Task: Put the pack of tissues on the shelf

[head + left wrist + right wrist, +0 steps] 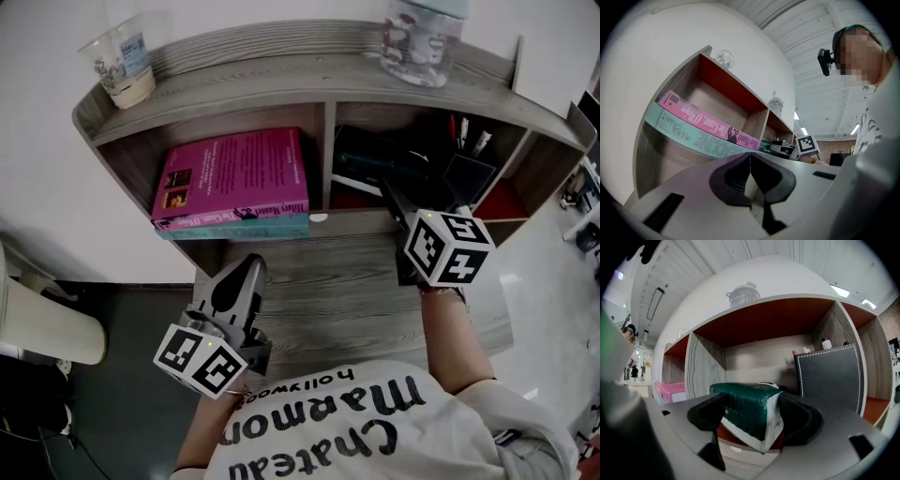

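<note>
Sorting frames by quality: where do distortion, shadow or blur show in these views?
Head view: sharp, but the shelf's right compartment lies in shadow. Left gripper view: fisheye bends the books, corners black. Right gripper view: shelf bowed, pack of tissues sharp.

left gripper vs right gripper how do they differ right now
The left gripper's jaws are together with nothing between them; the right gripper's jaws stand apart, clamped on the green pack of tissues. The left gripper sits back over the desk, short of the shelf; the right gripper is up at the shelf's right compartment. Both carry a marker cube.
</note>
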`<state>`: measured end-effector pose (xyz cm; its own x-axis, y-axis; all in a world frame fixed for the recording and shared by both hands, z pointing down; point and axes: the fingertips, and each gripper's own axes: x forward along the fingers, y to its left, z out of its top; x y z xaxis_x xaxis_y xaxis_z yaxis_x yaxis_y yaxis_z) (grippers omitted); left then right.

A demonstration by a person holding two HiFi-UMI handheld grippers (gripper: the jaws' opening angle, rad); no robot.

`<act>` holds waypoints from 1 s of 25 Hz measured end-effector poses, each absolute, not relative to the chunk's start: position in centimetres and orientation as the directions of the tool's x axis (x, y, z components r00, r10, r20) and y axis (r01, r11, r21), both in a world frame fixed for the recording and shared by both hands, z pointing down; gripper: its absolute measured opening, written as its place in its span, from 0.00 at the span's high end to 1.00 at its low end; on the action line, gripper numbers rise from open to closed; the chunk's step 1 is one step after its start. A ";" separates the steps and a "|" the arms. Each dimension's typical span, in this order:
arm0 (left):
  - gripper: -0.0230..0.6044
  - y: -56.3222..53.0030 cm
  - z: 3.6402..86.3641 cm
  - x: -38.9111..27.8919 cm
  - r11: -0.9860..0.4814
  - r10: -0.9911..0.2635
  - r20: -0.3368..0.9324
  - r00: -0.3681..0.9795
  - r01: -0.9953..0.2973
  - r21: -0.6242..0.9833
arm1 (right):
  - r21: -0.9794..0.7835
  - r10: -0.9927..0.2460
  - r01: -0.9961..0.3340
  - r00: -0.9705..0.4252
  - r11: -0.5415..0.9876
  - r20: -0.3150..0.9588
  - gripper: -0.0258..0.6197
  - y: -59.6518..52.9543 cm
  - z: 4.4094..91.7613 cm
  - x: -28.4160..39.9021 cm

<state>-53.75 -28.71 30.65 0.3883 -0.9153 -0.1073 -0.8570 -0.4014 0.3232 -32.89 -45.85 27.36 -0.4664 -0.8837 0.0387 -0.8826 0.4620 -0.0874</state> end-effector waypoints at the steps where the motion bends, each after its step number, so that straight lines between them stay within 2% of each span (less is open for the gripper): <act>1: 0.94 -28.6 30.6 -53.7 -0.397 -0.917 -0.108 0.384 -0.858 0.325 | -0.087 -0.882 -0.881 -0.469 0.464 0.041 0.39 -45.9 27.4 -32.9; 12: 0.94 -27.1 29.5 -51.6 -0.357 -0.934 -0.112 0.339 -0.882 0.307 | -0.090 -0.866 -0.867 -0.496 0.490 0.059 0.39 -45.7 27.5 -33.0; 20: 0.94 -24.6 28.8 -48.7 -0.319 -0.948 -0.119 0.296 -0.902 0.291 | -0.123 -0.818 -0.819 -0.571 0.561 0.071 0.39 -43.4 27.8 -32.4; 23: 0.94 -23.5 28.2 -46.9 -0.313 -0.949 -0.124 0.290 -0.908 0.278 | -0.148 -0.789 -0.788 -0.611 0.598 0.064 0.44 -42.0 27.6 -31.9; 25: 0.94 -22.8 28.0 -45.6 -0.310 -0.950 -0.124 0.286 -0.911 0.272 | -0.157 -0.776 -0.773 -0.628 0.615 0.056 0.51 -41.1 27.5 -31.1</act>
<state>-45.58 -22.81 28.03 0.2864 -0.9501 -0.1239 -0.9110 -0.3101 0.2718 -31.12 -41.08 27.47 -0.6283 -0.7759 0.0562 -0.7731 0.6147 -0.1567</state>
